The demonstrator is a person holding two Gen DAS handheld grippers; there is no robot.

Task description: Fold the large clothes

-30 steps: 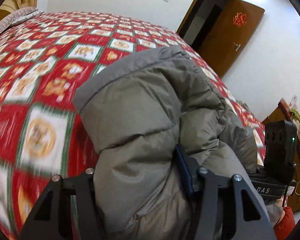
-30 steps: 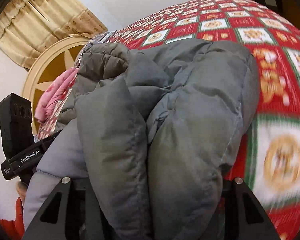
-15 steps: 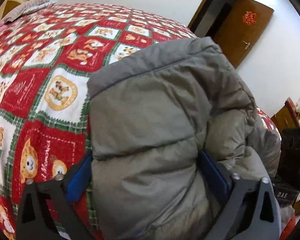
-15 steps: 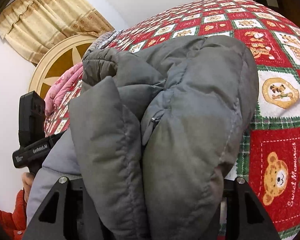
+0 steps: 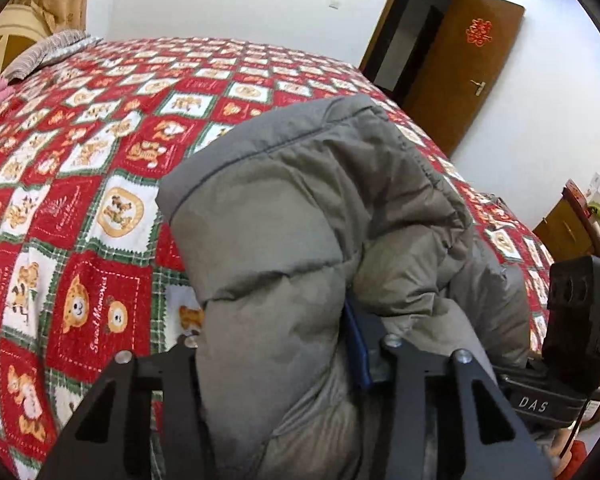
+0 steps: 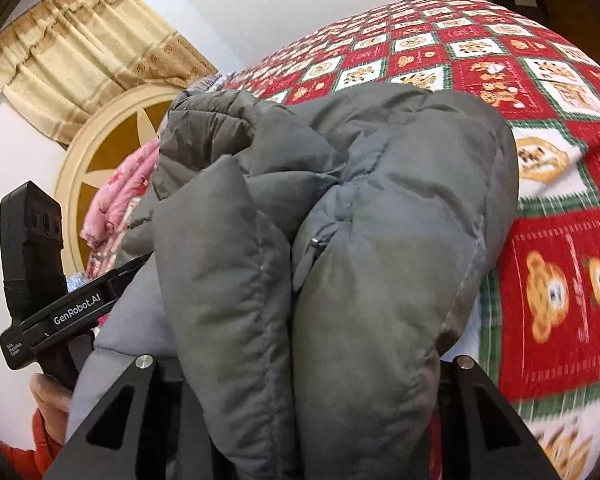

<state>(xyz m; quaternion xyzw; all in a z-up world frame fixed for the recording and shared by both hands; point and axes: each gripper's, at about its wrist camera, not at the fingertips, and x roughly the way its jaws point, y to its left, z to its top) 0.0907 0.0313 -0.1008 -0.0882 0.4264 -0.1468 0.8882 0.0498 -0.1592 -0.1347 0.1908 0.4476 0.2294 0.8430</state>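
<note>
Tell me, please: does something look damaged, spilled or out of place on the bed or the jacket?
Nothing stands out. The grey puffer jacket is bunched thickly between both tools, with no tear visible. The red patterned bedspread shows no spill. A pink cloth lies near the headboard.

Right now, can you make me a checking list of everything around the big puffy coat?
Surface: bed quilt, red with bear squares.
Job's things: grey puffer coat, bunched up on the quilt.
Clutter: pink bedding by the headboard.
Grippers: left gripper and right gripper both squeeze coat folds; their jaws have just been closing.
Cables: nothing seen.
Surroundings: brown door, curtain.
</note>
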